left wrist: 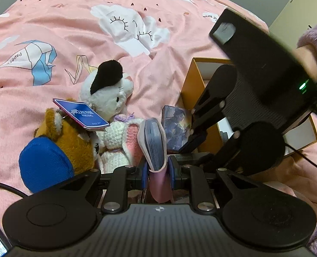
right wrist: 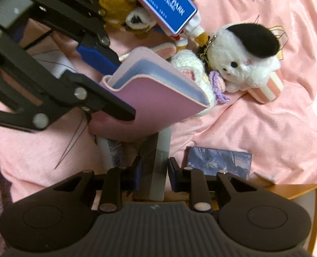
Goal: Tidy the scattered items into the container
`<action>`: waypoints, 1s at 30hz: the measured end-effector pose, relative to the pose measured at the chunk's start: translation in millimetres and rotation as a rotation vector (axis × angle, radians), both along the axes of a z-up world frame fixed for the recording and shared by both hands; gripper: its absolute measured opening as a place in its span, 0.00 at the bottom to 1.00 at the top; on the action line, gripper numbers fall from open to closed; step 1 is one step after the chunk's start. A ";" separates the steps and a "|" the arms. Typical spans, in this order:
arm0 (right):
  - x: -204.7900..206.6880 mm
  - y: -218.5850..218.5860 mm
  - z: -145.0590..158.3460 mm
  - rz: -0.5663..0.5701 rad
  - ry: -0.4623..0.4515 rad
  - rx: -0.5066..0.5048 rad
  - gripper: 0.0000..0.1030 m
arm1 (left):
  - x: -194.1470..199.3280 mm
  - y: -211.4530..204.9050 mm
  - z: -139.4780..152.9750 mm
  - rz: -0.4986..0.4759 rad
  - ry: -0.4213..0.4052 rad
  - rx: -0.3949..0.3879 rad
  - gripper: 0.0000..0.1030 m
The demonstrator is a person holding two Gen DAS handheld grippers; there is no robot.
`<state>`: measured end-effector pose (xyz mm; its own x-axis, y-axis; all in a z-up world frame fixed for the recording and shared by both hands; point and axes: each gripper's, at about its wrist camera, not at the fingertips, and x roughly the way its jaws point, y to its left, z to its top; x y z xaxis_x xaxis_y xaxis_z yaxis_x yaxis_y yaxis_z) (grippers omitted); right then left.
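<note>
My left gripper (left wrist: pixel 157 172) is shut on a pink card album (left wrist: pixel 153 143) and holds it upright above the bed; it also shows in the right wrist view (right wrist: pixel 152 94). My right gripper (right wrist: pixel 154 172) is shut on a flat grey-and-black box (right wrist: pixel 156 162), beside the orange container (left wrist: pixel 192 85). A white plush with a black ear (left wrist: pixel 109 90), a brown plush (left wrist: pixel 70 135) with a blue tag (left wrist: pixel 81 115), a crocheted toy (left wrist: pixel 117 141) and a picture card box (left wrist: pixel 175 126) lie on the pink bedspread.
The orange container's corner shows at the lower right of the right wrist view (right wrist: pixel 298 190). The pink bedspread (left wrist: pixel 94 42) stretches far behind the toys. A black cable (left wrist: pixel 6 186) runs at the lower left.
</note>
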<state>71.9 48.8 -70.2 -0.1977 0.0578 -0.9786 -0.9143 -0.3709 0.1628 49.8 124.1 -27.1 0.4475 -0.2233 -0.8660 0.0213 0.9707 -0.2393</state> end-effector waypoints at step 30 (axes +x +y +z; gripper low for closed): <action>18.0 -98.5 115.1 -0.553 0.014 0.461 0.16 | -38.6 -17.3 71.9 0.097 -0.316 0.008 0.21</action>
<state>89.9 -49.8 44.9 -0.0319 0.5598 -0.8280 -0.9871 0.1124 0.1141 11.2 106.8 44.7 0.7131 -0.1602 -0.6825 0.0006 0.9737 -0.2280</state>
